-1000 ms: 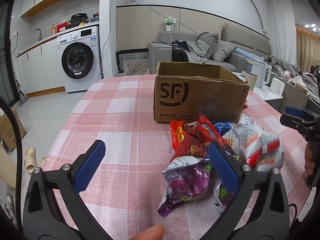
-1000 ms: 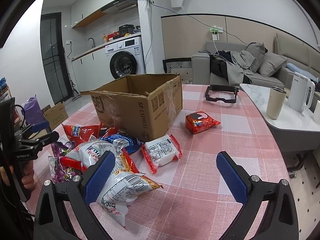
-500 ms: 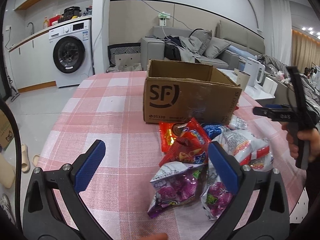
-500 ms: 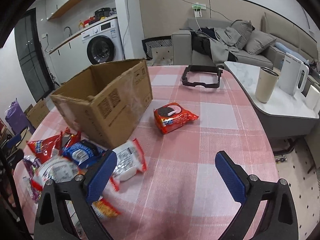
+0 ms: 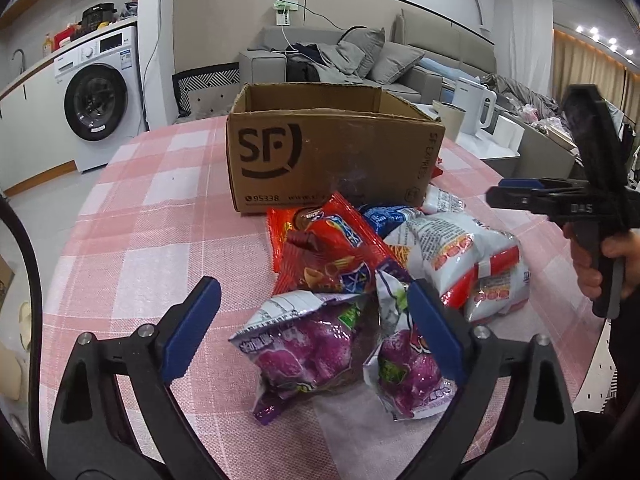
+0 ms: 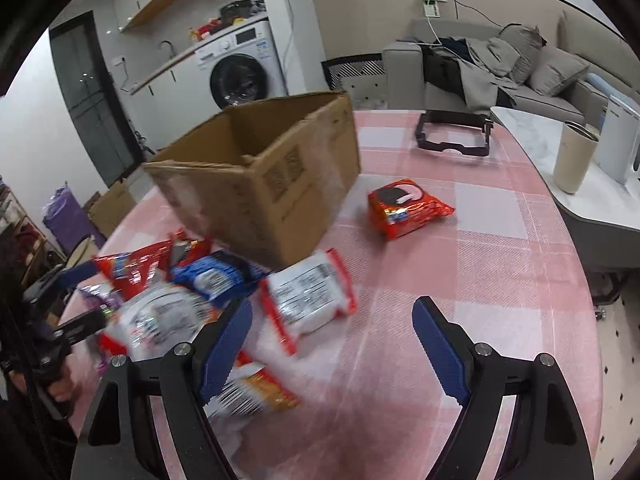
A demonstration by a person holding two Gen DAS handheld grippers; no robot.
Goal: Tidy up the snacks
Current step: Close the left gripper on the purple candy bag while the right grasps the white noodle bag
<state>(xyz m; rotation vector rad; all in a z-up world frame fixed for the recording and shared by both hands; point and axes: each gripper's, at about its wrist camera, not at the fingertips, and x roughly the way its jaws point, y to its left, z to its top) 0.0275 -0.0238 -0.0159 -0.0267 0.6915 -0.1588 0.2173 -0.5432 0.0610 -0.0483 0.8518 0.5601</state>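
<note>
Since 0.5 s ago the left gripper (image 5: 314,322) has dropped lower and closer over the snack pile, while the right gripper (image 6: 332,346) has swung left toward the packets near the box. Both sets of blue fingers stand wide apart and hold nothing. Between the left fingers lies a purple packet (image 5: 304,348), with a second purple packet (image 5: 404,376) just behind the right-hand pad; whether that pad touches it is unclear. Ahead of the right gripper sits a white packet (image 6: 312,300), not gripped. A red packet (image 6: 406,207) lies apart on the pink checked tablecloth (image 6: 500,264). The open cardboard box (image 5: 332,156) stands behind the pile. In the left wrist view the person's right hand (image 5: 600,260) grips its handle at the table's edge
</note>
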